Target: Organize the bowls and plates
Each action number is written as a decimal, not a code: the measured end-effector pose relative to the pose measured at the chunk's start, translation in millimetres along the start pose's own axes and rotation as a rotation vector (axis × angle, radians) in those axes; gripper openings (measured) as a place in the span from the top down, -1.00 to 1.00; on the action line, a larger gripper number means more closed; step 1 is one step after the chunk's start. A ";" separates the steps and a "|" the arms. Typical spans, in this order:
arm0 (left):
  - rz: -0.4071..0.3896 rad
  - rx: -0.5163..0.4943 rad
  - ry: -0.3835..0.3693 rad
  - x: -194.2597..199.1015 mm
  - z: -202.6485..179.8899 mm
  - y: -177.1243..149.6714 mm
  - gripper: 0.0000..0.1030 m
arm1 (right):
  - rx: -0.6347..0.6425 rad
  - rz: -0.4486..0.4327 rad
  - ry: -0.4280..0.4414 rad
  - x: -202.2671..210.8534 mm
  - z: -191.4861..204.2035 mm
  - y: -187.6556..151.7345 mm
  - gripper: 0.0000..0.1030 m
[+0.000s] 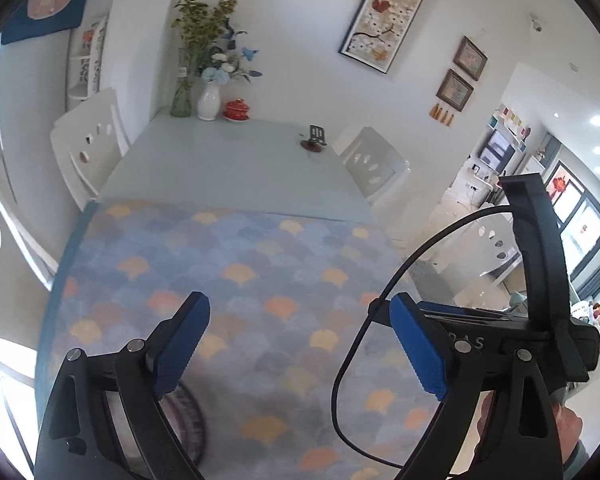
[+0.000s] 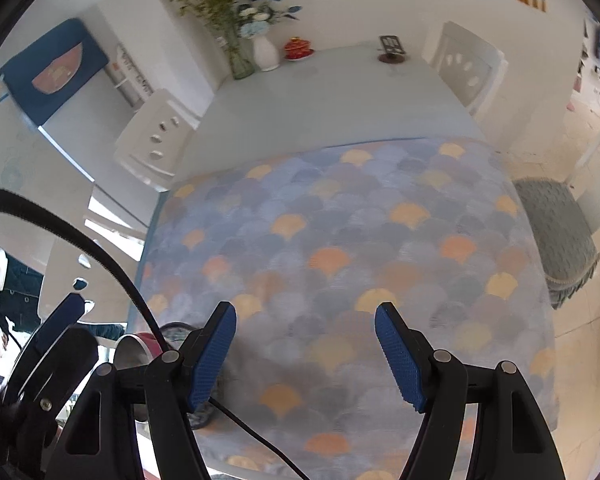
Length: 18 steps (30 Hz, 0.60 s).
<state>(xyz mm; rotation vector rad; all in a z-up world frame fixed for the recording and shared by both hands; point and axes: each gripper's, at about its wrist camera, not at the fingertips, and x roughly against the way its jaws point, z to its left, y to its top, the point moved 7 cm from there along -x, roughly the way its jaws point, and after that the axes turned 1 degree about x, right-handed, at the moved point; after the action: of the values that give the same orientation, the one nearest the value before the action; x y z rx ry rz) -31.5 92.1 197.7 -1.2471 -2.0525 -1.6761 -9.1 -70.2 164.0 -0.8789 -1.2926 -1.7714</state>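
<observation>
My left gripper (image 1: 300, 304) hangs open over the scallop-patterned mat (image 1: 240, 264), with nothing between its blue pads. A dark patterned plate rim (image 1: 190, 420) peeks out behind its left finger at the bottom; most of that plate is hidden. My right gripper (image 2: 306, 310) also stands open over the mat (image 2: 340, 240), empty. At the lower left of the right wrist view sit a red bowl with a shiny inside (image 2: 134, 350) and a blue patterned plate (image 2: 176, 329), partly covered by the gripper's left finger and a black cable.
Two vases of flowers (image 1: 209, 98), a red lidded bowl (image 1: 236, 110) and a small dark stand (image 1: 315, 140) stand at the table's far end (image 1: 236, 160). White chairs (image 1: 374, 164) flank both sides. The other gripper's black body (image 1: 540, 264) is close on the right.
</observation>
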 end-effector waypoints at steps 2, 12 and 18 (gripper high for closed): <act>0.024 -0.019 -0.006 -9.9 -18.7 -5.0 -0.77 | -0.017 0.001 -0.007 1.6 -22.0 -0.1 -0.36; 0.089 -0.126 0.138 -61.9 -76.5 -40.4 -0.77 | -0.079 0.014 -0.046 -5.9 -114.2 -1.1 -0.36; 0.233 -0.128 0.243 -111.9 -70.1 -71.9 -0.79 | -0.009 0.003 -0.062 -30.5 -136.4 -0.7 -0.36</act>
<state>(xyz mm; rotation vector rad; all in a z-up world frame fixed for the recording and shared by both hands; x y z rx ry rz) -36.8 -21.9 99.7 -1.1990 -1.6181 -1.7718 -8.0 -196.0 103.2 -0.9470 -1.3224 -1.7612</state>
